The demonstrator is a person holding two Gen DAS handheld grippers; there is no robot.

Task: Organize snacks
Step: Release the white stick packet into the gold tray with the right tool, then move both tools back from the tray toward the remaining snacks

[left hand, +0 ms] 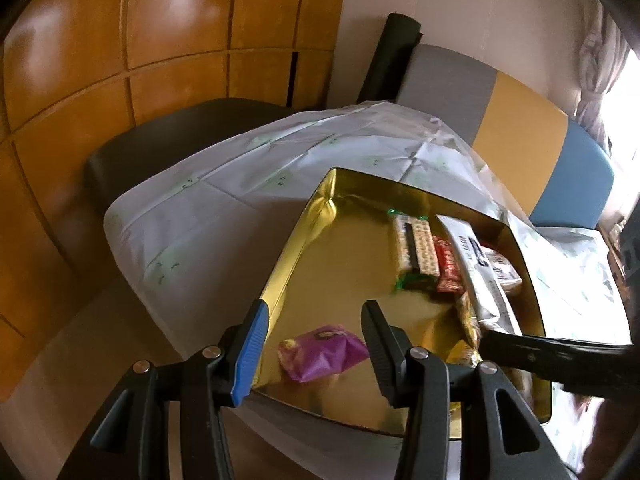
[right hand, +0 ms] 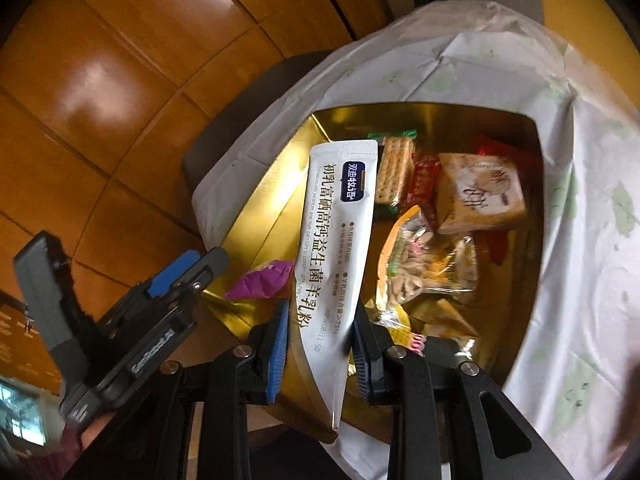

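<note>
Gold tin [right hand: 516, 280] on the cloth-covered table [right hand: 580, 200] — snacks inside. Right gripper [right hand: 320, 340] clamps a white sachet [right hand: 336, 220] above it; left gripper [left hand: 312, 344] parted, empty — over a purple packet [left hand: 320, 352].

Left gripper [left hand: 312, 340]: black plastic linkage arms, round silver pivot screws, triangular cut-outs in the outer links; one finger carries a ribbed blue pad. Right gripper [right hand: 320, 344]: same black frame and silver screws, blue ribbed pads on both fingers [right hand: 278, 354].
</note>
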